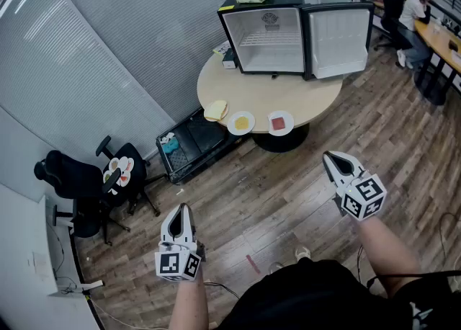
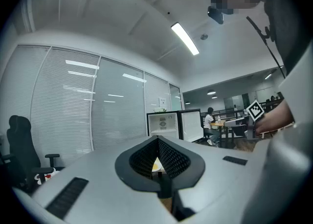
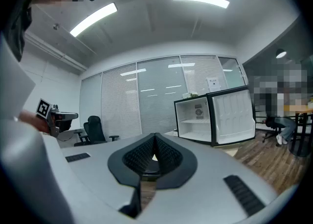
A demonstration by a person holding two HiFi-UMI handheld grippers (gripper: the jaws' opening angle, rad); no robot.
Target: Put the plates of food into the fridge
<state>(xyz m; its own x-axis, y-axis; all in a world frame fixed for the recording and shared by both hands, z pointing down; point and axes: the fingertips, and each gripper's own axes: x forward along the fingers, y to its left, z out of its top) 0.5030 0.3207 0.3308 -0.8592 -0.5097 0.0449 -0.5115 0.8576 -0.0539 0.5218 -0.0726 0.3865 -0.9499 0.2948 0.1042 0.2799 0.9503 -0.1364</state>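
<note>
White plates of food (image 1: 240,122) sat on the round table (image 1: 317,101) well ahead of both grippers, the open fridge (image 1: 270,37) beyond them, while the left gripper (image 1: 181,210) and right gripper (image 1: 329,157) were closed and empty.

A black top (image 1: 317,296) is worn, with a pale shoe (image 1: 302,253) seen beneath it. The left gripper (image 1: 183,208) and right gripper (image 1: 328,155) are shelled in light grey, lined with black ribbed pads (image 2: 172,158) (a fine grid texture), and each is backed by a cube of black-and-white square markers.
</note>
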